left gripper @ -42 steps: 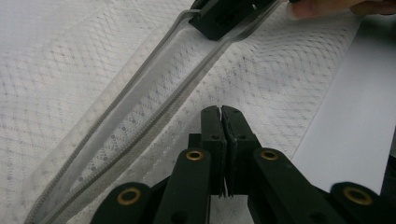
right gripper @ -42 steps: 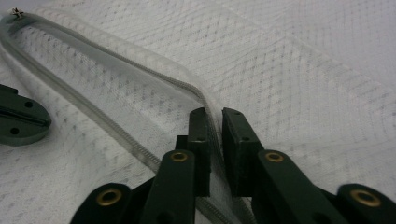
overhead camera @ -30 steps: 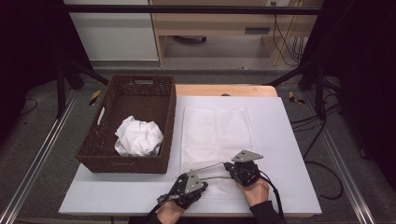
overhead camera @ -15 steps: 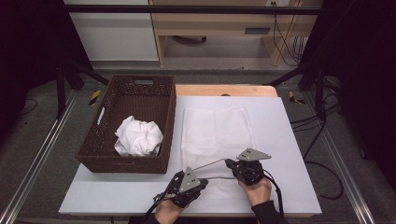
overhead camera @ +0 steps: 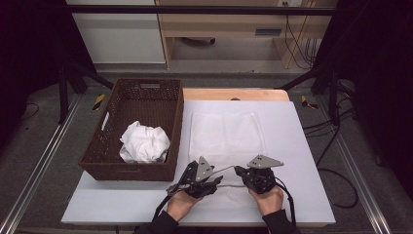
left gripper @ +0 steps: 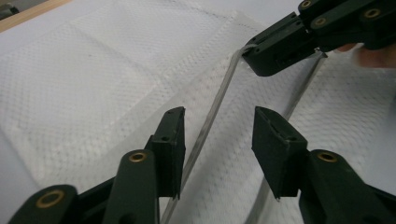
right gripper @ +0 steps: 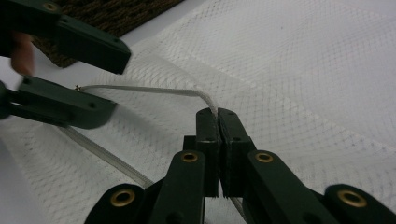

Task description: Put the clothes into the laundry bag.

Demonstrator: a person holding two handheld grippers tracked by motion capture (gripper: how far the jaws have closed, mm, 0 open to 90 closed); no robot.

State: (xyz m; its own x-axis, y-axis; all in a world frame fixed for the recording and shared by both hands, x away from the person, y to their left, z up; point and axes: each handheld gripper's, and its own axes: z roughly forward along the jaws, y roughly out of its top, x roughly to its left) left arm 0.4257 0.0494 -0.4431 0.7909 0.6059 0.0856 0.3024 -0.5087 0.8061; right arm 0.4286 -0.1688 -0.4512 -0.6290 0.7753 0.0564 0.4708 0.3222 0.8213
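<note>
Right gripper (right gripper: 218,116) pinched on mesh bag (overhead camera: 226,136) edge at desk's near edge; left gripper (left gripper: 218,126) spread, to be closed on taut edge.

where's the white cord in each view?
High view: cord low centre, strung between the two grippers over the mesh cloth.
Left gripper view: cord runs up between the open jaws to the right gripper.
Right gripper view: cord left of centre, pinched in the shut jaws.
Shared landmark: the mesh cloth.
</note>
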